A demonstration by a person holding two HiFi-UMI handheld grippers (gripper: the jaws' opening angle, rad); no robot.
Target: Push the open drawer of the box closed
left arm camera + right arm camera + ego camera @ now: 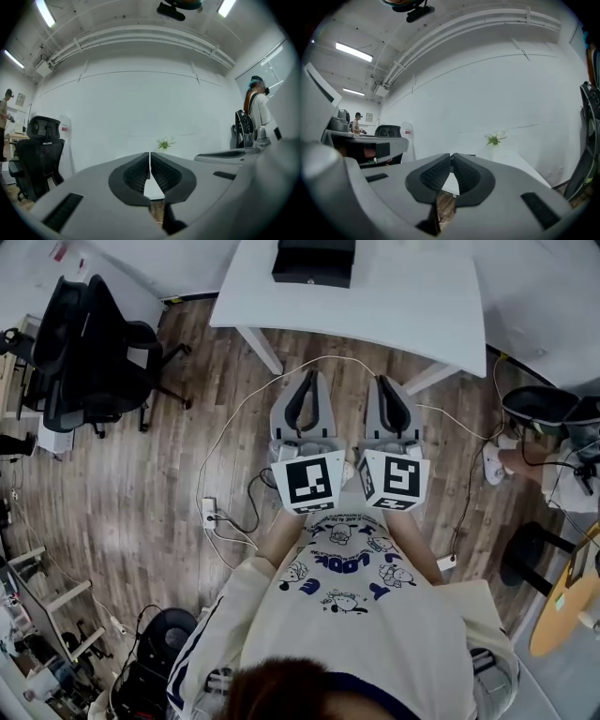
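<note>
Left gripper [305, 381] and right gripper [388, 383] hung side by side before the table [422, 310]. A black box [314, 261] stood on it.

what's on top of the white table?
One black box sits on the white table, partly cut off by the frame. Nothing else shows. Its top covers whatever is inside.

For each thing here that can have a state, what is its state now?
Left gripper: shut, nothing between its jaws.
Right gripper: shut, nothing between its jaws.
Black box on the white table: untouched, apart from both grippers; whether its drawer is open cannot be told.
Office chair: upright, empty.
</note>
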